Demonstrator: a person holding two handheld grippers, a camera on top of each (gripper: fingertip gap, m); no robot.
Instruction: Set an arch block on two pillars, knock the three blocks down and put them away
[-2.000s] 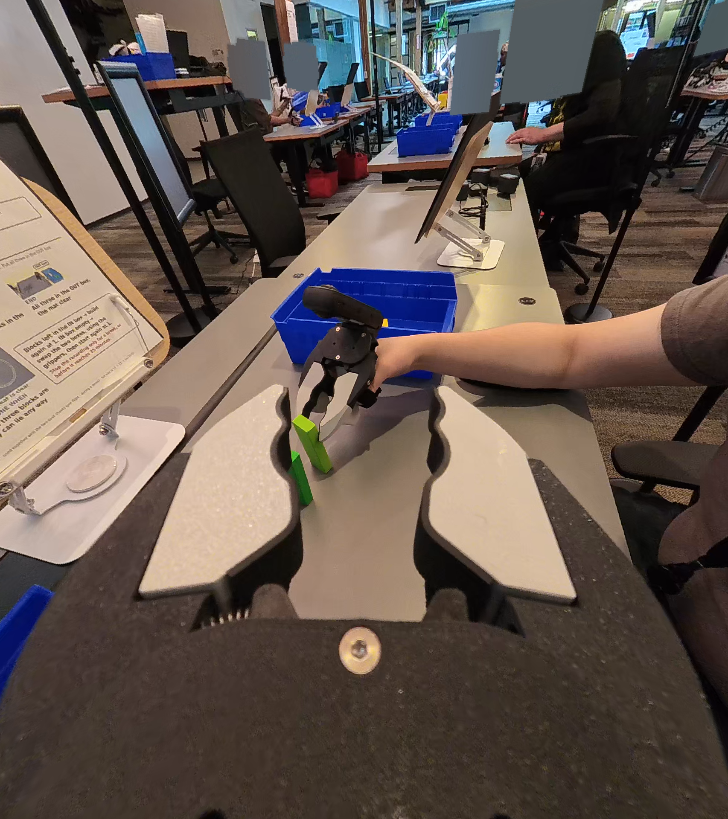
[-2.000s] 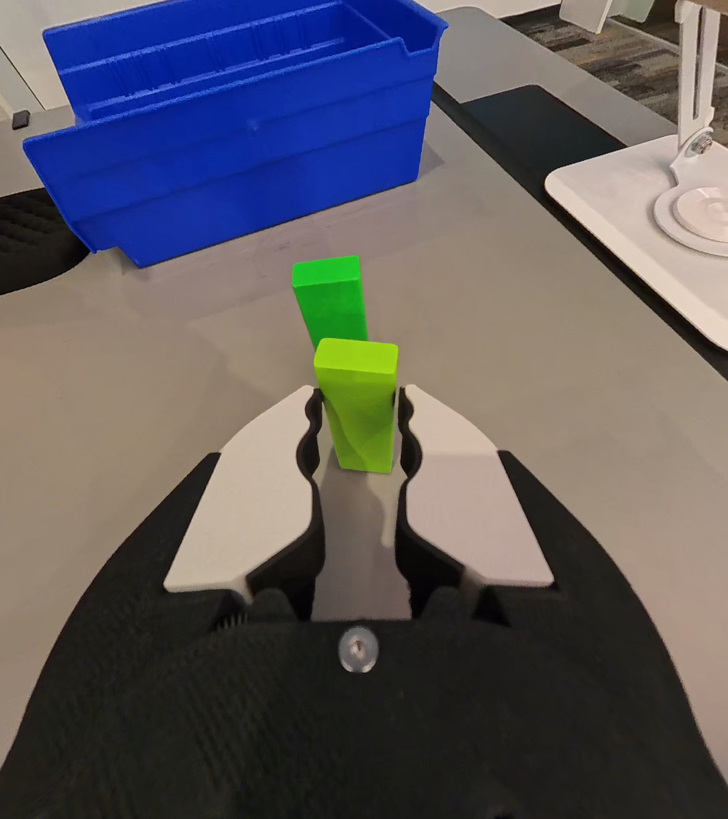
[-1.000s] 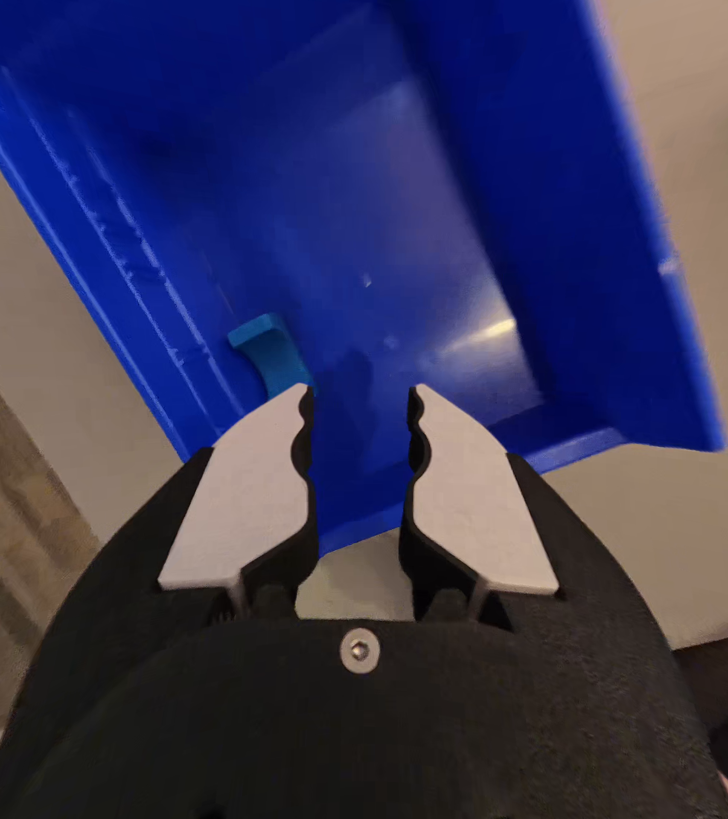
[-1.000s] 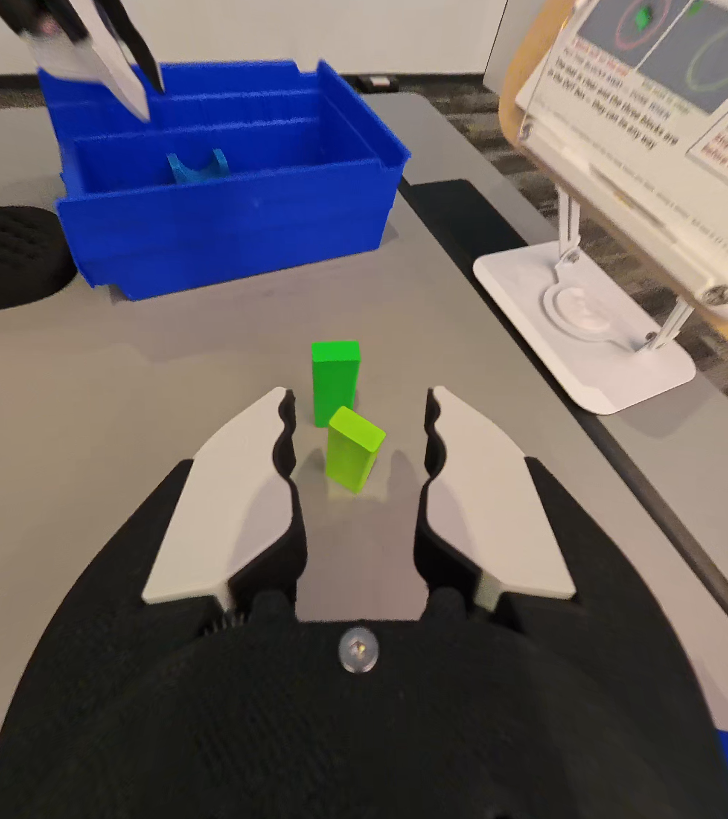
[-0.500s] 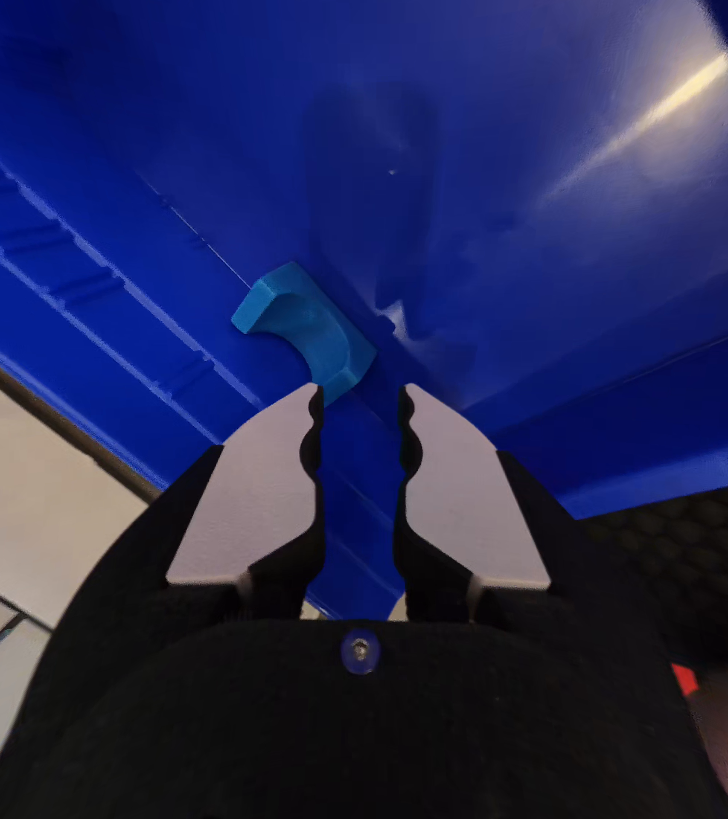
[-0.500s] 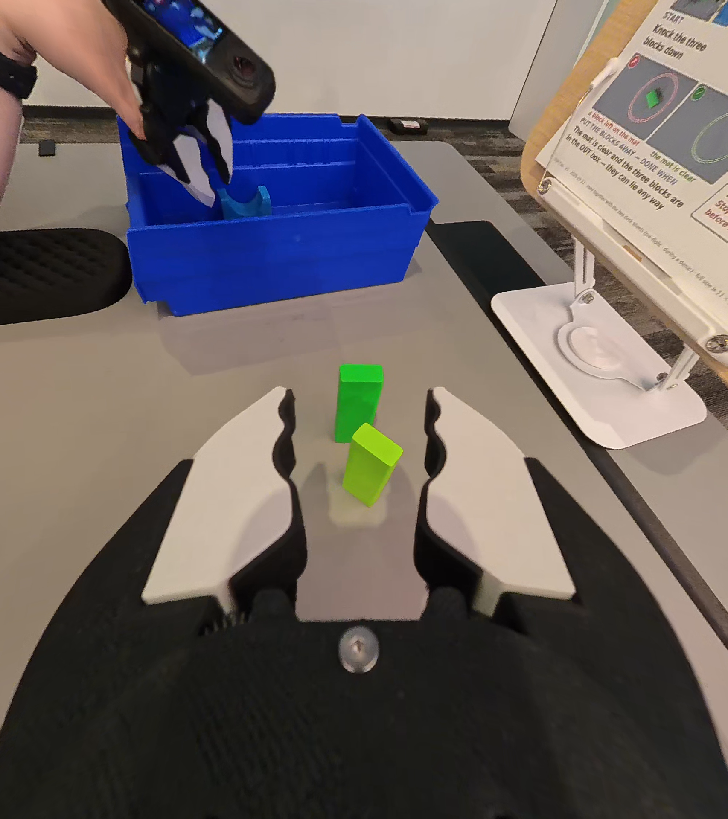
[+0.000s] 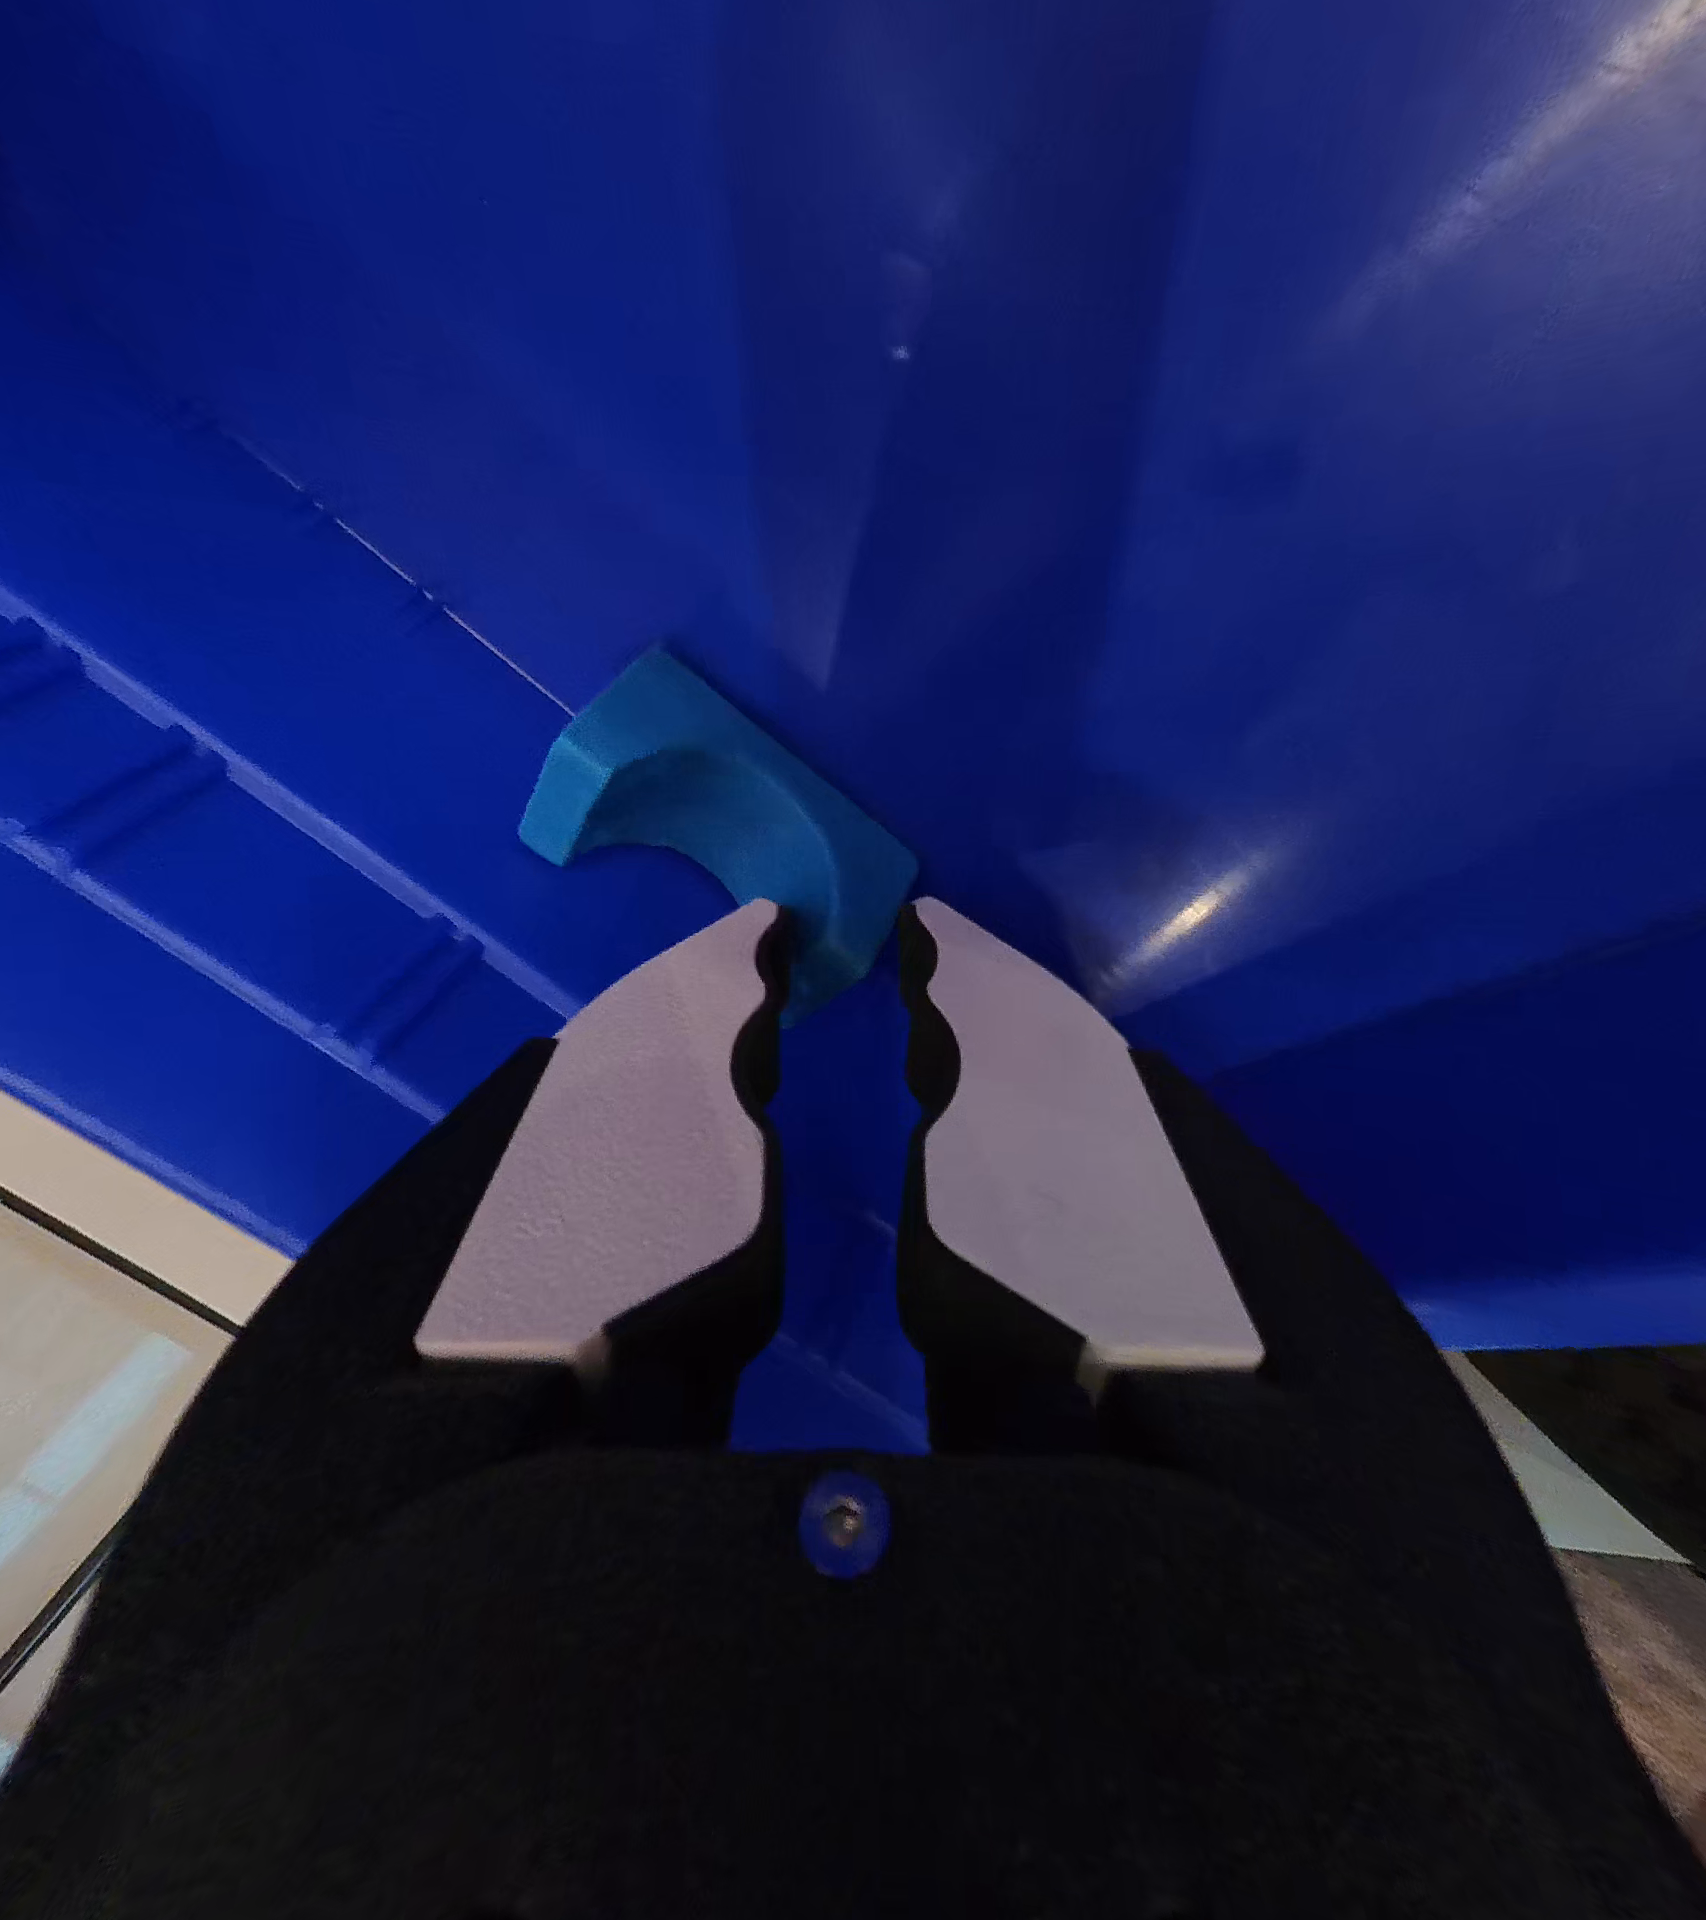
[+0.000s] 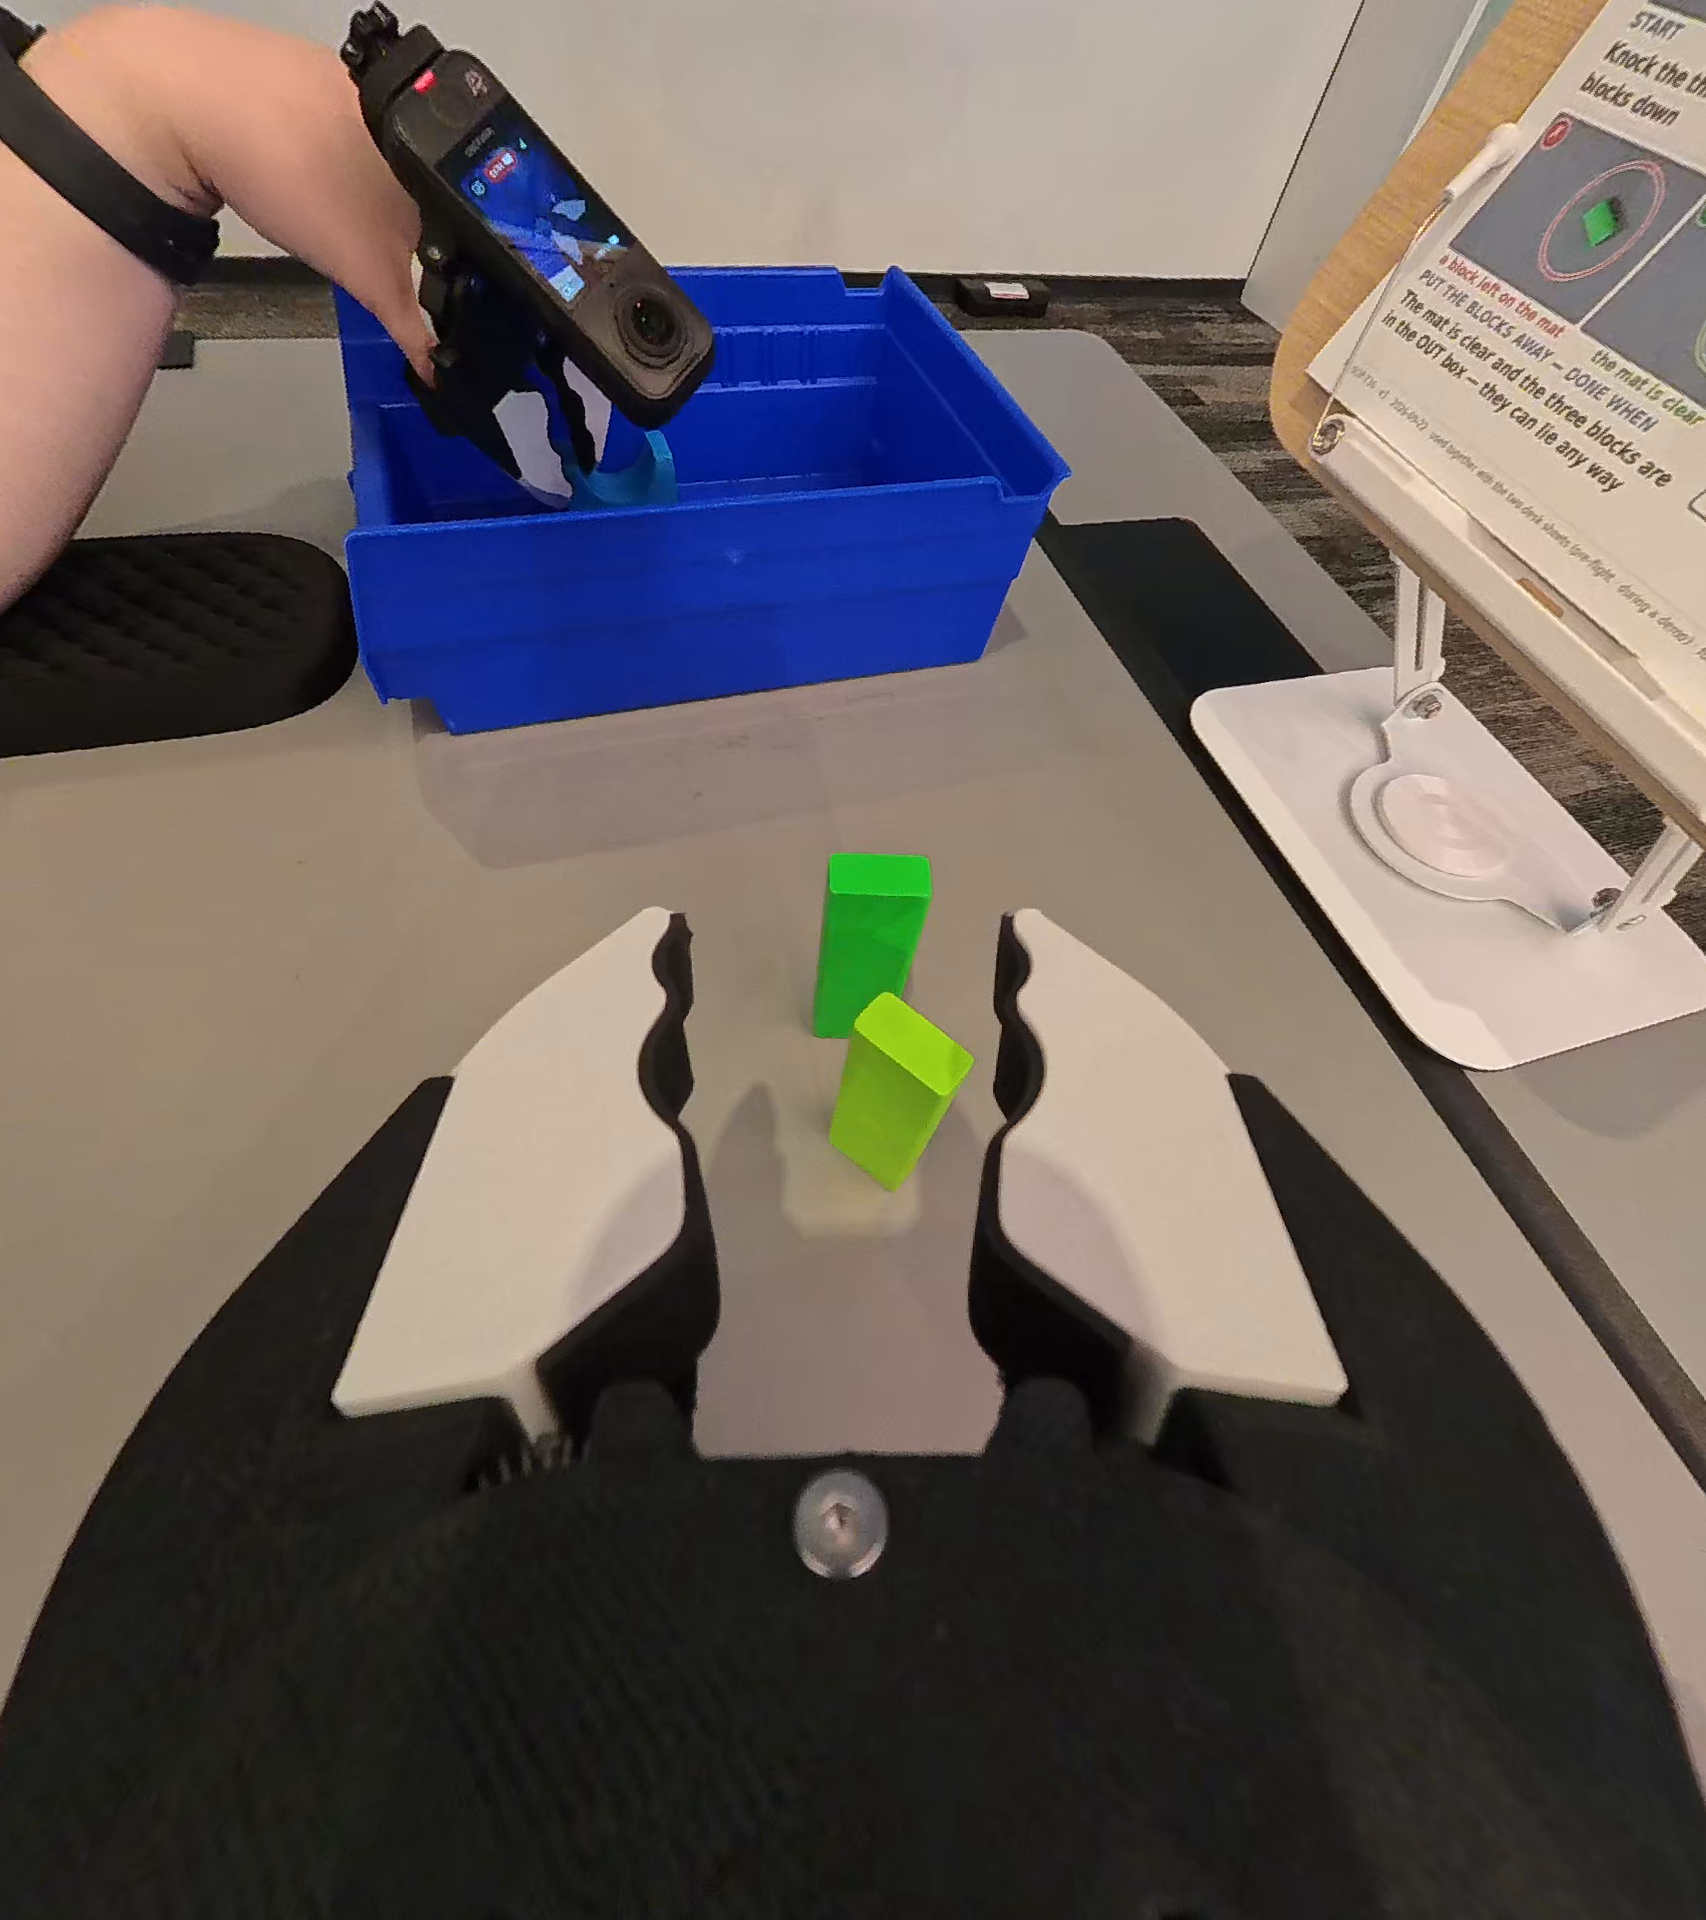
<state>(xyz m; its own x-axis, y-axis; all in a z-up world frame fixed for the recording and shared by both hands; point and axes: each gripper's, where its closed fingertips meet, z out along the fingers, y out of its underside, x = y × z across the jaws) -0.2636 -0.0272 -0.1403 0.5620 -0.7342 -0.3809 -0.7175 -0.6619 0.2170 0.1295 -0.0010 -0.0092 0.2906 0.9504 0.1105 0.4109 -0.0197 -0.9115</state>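
Observation:
A light-blue arch block (image 7: 714,831) lies inside the blue bin (image 7: 1244,520) against its ribbed wall. My left gripper (image 7: 841,914) reaches down into the bin, its jaws closed narrowly around one end of the arch. In the right wrist view the left gripper (image 8: 558,457) and the arch (image 8: 636,473) show inside the bin (image 8: 683,613). Two green pillars stand on the grey mat (image 8: 205,987): a darker green one (image 8: 870,945) and, nearer, a lime one (image 8: 896,1091), turned slightly. My right gripper (image 8: 844,925) is open and empty, with the lime pillar between its fingers, untouched.
A white stand base (image 8: 1451,862) carrying an instruction board (image 8: 1607,312) is to the right of the mat. A black padded rest (image 8: 122,634) lies left of the bin under a person's forearm (image 8: 49,312). The mat's dark edge runs along the right. The gap from one gripper's tips to the other's is roughly 40 centimetres.
My left gripper swung down into the bin, moved onto the arch and narrowed its jaws around its end. My right gripper let go of the lime pillar, opened and drew back.

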